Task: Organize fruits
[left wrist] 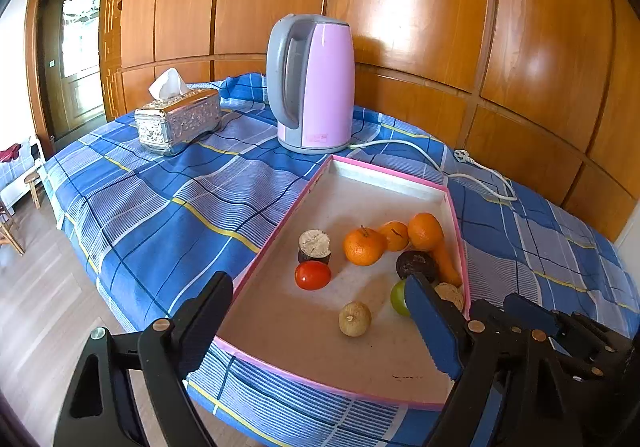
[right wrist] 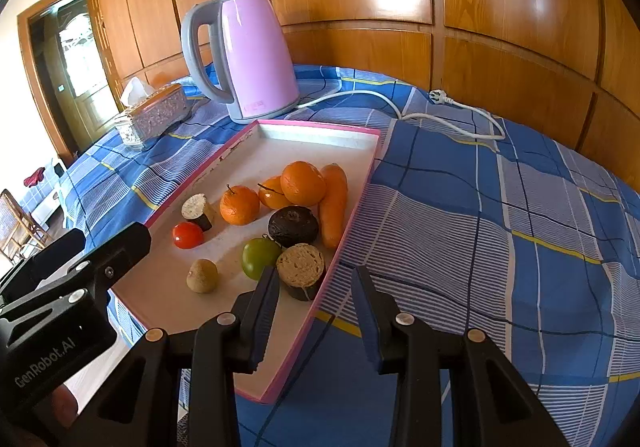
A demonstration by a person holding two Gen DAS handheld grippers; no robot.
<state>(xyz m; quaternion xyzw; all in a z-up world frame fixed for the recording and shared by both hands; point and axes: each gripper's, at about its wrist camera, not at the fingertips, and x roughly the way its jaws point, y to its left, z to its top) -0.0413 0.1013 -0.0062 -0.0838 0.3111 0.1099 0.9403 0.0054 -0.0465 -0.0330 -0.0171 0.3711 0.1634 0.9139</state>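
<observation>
Fruits: a loose cluster in the pink-rimmed tray (right wrist: 374, 151), lower centre of both frames; three oranges (right wrist: 303, 183) bunched together, a carrot (right wrist: 334, 203) along the tray's right rim, a red tomato (right wrist: 188, 235), a green fruit (right wrist: 259, 257), a small tan fruit (right wrist: 203, 276), a dark round one (right wrist: 293, 226) and two cut dark-skinned pieces (right wrist: 301, 271).
Tray: lies on the blue checked cloth (right wrist: 480, 227), its far end just in front of the pink kettle (right wrist: 256, 59).
Left gripper (left wrist: 318, 301): jaws wide apart, straddling the tray's near left rim and the green fruit's side, holding nothing.
Right gripper (right wrist: 316, 287): jaws narrowly apart, nothing between them, over the tray's near right rim.
Right wrist view only: the whole carrot, the green fruit unblocked, and the left gripper's body at lower left.
Left wrist view only: the green fruit half hidden behind the blue-padded right finger (left wrist: 430, 323), wooden floor at lower left.
Surroundings: silver tissue box (left wrist: 178, 121) left of the kettle; white cord and plug (left wrist: 464, 156) trailing right; wooden panelled wall (left wrist: 400, 7) behind.
</observation>
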